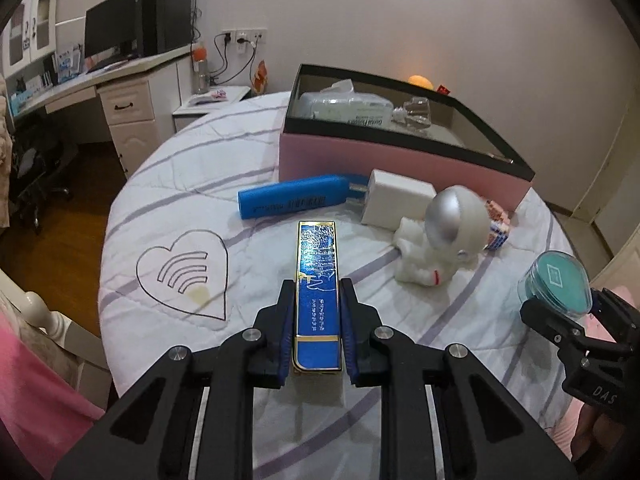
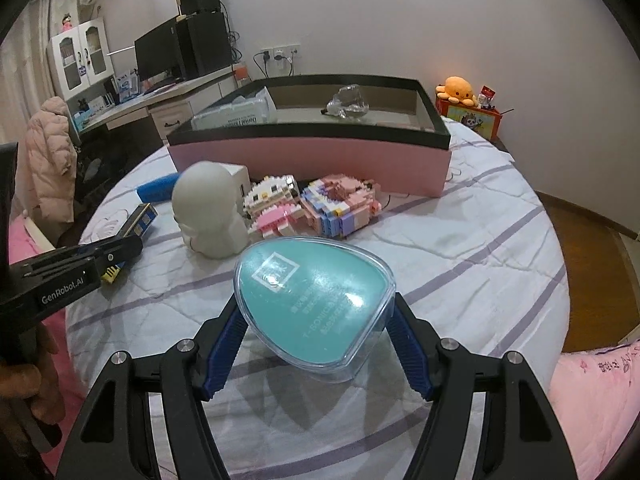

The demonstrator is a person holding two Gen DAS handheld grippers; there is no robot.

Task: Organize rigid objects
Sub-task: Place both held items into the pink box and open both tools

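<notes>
Striped white bedding [image 1: 160, 184] covers the round surface that fills both views, with a pink box [image 1: 384, 160] rimmed in black at the upper right of the left wrist view. My left gripper [image 1: 316, 312] is clamped on a long, flat blue case [image 1: 317, 280] with gold edging and pale printed marks, which runs up the middle of that frame from between the blue pads. My right gripper [image 2: 316, 320] is clamped on a clear, rounded plastic case [image 2: 312, 300] with a teal insert and a white square logo, at the centre of the right wrist view. Above the blue case lie a blue tube [image 1: 292, 198], a white charger [image 1: 396, 198] and a white astronaut figure [image 1: 440, 236]. Two brick-built toys [image 2: 312, 208] sit in front of the box.
</notes>
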